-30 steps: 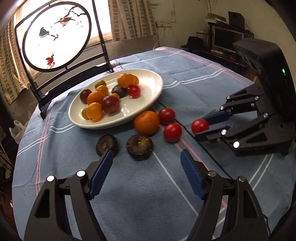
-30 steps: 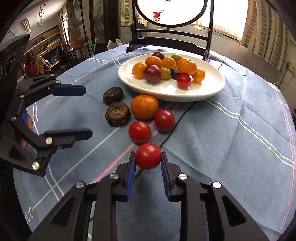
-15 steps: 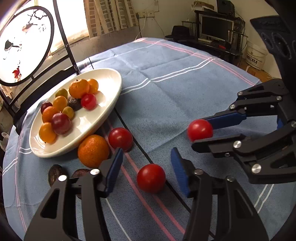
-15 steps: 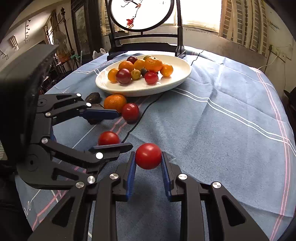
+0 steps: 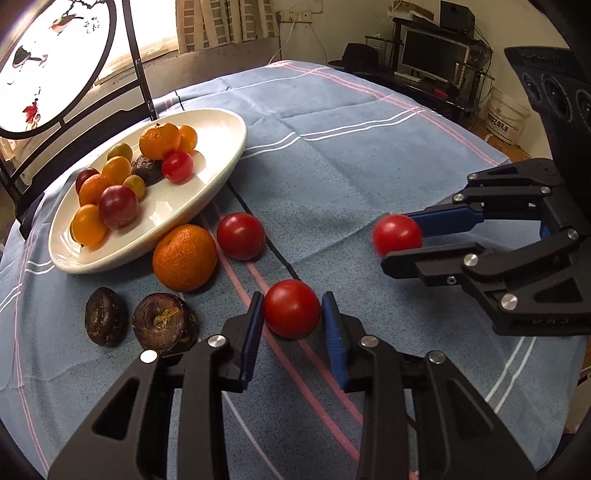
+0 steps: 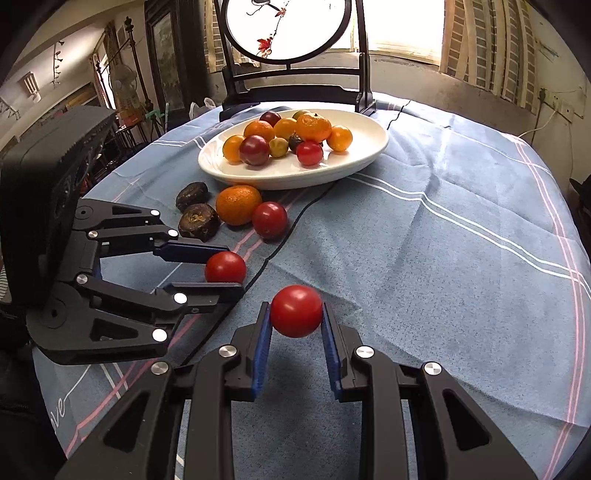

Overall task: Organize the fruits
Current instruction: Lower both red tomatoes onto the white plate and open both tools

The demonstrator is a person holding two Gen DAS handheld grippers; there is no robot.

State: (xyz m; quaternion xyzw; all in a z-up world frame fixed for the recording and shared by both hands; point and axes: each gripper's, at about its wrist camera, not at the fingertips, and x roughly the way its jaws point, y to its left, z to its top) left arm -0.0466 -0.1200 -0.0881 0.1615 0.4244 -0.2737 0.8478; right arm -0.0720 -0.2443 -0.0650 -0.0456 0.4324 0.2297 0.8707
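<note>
So at that point I had a tomato in each set of fingers. My left gripper (image 5: pixel 291 325) was clamped on a red tomato (image 5: pixel 291 308) that sat low over the blue striped cloth (image 5: pixel 332 147) on the bench, right on the pink stripes, blue pads pressed against both of its sides. My right gripper (image 6: pixel 295 332) was closed on a second red tomato (image 6: pixel 296 311), and that one hung clear above the cloth, its shadow underneath it. From the left camera you could see the right fingers (image 5: pixel 447 219) off to the side, pinching their tomato at the very tips. A third tomato (image 5: pixel 241 235) lay loose on the cloth just beside a big orange mandarin (image 5: pixel 184 257), which was tucked up against the rim of the white oval plate (image 5: pixel 218 122). Two dark, wrinkly fruits (image 5: pixel 105 316) sat near the mandarin, side by side on the cloth. The plate held a pile at its far end: oranges, little yellow ones, a couple of dark red plums (image 5: pixel 119 206), one small red tomato and a dark fruit in the middle. Behind the plate stood a round painted screen (image 6: pixel 286 27) in a black frame.
</note>
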